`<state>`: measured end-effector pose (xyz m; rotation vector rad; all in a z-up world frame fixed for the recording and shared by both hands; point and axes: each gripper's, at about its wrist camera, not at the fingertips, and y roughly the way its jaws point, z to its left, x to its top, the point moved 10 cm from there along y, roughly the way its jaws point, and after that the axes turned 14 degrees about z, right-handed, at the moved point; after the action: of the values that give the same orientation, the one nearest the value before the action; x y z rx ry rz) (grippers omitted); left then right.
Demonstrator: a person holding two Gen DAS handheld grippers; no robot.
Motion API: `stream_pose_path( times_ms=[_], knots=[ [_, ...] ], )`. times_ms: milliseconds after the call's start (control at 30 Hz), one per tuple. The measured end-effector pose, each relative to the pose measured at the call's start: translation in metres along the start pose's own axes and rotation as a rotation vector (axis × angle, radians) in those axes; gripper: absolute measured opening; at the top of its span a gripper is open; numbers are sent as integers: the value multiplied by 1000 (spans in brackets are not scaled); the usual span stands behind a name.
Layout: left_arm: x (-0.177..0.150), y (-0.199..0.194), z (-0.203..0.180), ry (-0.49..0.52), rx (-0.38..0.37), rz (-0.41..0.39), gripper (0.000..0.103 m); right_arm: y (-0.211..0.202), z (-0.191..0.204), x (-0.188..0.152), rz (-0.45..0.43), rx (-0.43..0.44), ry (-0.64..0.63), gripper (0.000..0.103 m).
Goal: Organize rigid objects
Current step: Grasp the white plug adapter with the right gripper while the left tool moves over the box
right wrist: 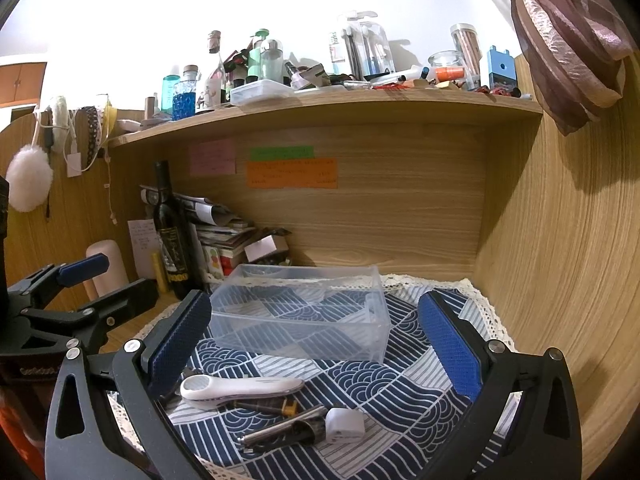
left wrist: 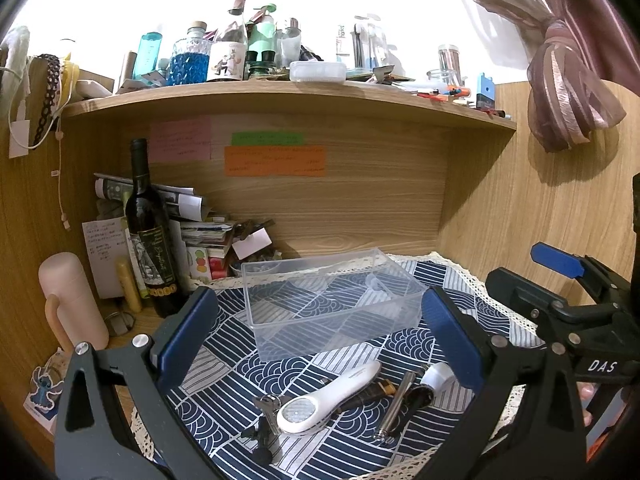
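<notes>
A clear plastic box (left wrist: 332, 304) (right wrist: 304, 316) stands on a blue and white patterned cloth, with only a small clear piece inside. In front of it lie a white handheld device (left wrist: 328, 398) (right wrist: 240, 390), a metal pen-like rod (left wrist: 394, 408) (right wrist: 284, 424), a dark tube with a gold band (left wrist: 372, 394) (right wrist: 268, 406), a small white capped piece (left wrist: 436, 376) (right wrist: 344, 424) and keys (left wrist: 266, 406). My left gripper (left wrist: 320, 332) hangs open above these items. My right gripper (right wrist: 316, 344) is open over them too, and nothing sits between either pair of pads.
A dark wine bottle (left wrist: 150, 236) (right wrist: 172, 236), a pink flask (left wrist: 72, 300) and piled papers stand at the left of the desk nook. A cluttered shelf (left wrist: 280, 92) runs overhead. The wooden side wall (right wrist: 560, 280) closes the right. The other gripper (left wrist: 568, 292) (right wrist: 60, 300) shows at each view's edge.
</notes>
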<state>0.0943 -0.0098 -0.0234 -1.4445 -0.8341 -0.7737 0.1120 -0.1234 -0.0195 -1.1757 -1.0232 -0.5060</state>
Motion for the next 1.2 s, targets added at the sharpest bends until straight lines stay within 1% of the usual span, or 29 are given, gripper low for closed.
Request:
stream_pose_path(
  times_ms=[233, 367, 433, 500, 533, 633, 700, 733, 800, 867, 900, 967, 1067, 1200],
  knots=[
    [-1, 1, 0, -2, -12, 8, 103, 0, -1, 0, 2, 5, 0, 103],
    [-3, 2, 3, -6, -31, 18, 103, 2, 0, -1, 9, 17, 4, 103],
    [-3, 4, 10, -21, -20, 22, 103, 6, 0, -3, 19, 23, 5, 103],
    [-4, 8, 19, -39, -8, 36, 96, 10, -2, -7, 33, 20, 7, 103],
    [-6, 10, 25, -50, -3, 49, 88, 12, -3, -9, 41, 19, 9, 102],
    [-14, 21, 43, -86, 6, 98, 81, 21, -9, -18, 83, 24, 16, 92],
    [-24, 30, 54, -101, 18, 136, 76, 30, -12, -27, 125, 34, 26, 82],
    [-30, 34, 58, -108, 21, 156, 73, 34, -14, -31, 145, 41, 31, 80],
    [-44, 45, 66, -119, 27, 204, 69, 45, -17, -43, 194, 54, 41, 72],
    [-61, 57, 73, -127, 36, 258, 60, 52, -18, -53, 234, 60, 45, 67],
    [-71, 63, 75, -132, 38, 287, 58, 57, -19, -61, 260, 63, 45, 64],
    [-88, 72, 79, -144, 34, 341, 53, 64, -20, -72, 299, 65, 48, 60],
    [-112, 80, 81, -154, 28, 399, 51, 74, -21, -91, 360, 80, 57, 55],
    [-136, 83, 72, -134, 22, 451, 51, 82, -20, -109, 415, 91, 53, 54]
  ],
)
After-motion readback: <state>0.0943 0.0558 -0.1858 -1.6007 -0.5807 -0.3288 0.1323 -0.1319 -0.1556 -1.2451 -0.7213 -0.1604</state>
